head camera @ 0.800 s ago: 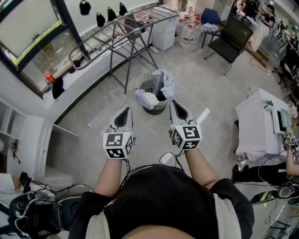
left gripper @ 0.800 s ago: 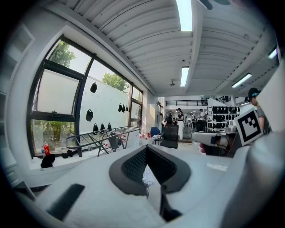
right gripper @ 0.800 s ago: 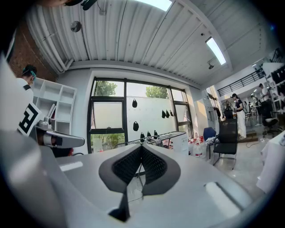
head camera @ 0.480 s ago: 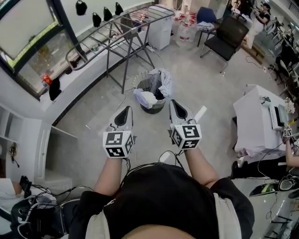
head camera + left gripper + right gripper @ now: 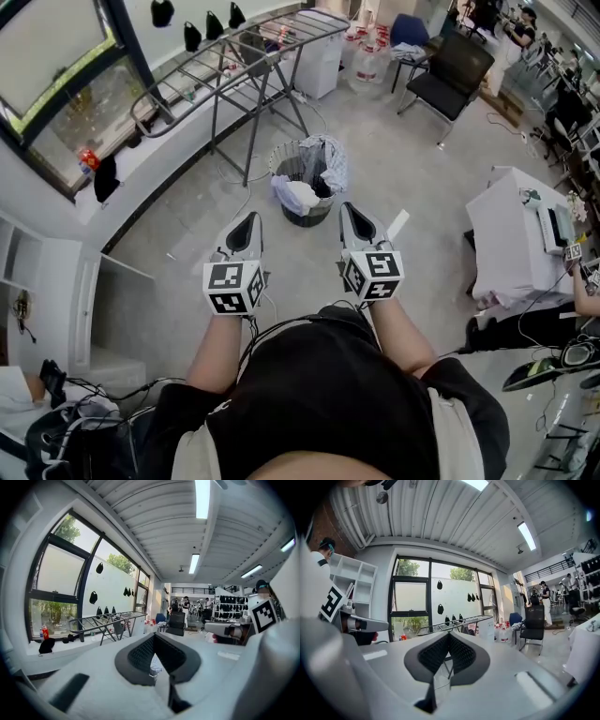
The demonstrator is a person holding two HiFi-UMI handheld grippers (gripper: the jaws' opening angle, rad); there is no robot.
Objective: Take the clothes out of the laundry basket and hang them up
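A round mesh laundry basket (image 5: 294,171) stands on the floor ahead, with white and patterned clothes (image 5: 302,194) spilling over its rim. Behind it is a grey folding drying rack (image 5: 239,49), also seen as the drying rack (image 5: 107,618) and the drying rack (image 5: 450,621) in the gripper views. My left gripper (image 5: 246,223) and right gripper (image 5: 348,212) are held side by side, short of the basket, both shut and empty. Each one's jaws meet at the tip: left gripper (image 5: 154,636), right gripper (image 5: 449,635).
A black office chair (image 5: 452,73) and water bottles (image 5: 367,61) stand at the back right. A white-covered table (image 5: 511,239) with devices is at the right. A window ledge (image 5: 141,159) runs along the left. Cables lie by my feet. People stand far off.
The view has shifted slightly; the basket and rack sit a little higher and nearer in the head view. Both grippers keep their pose and stay shut.
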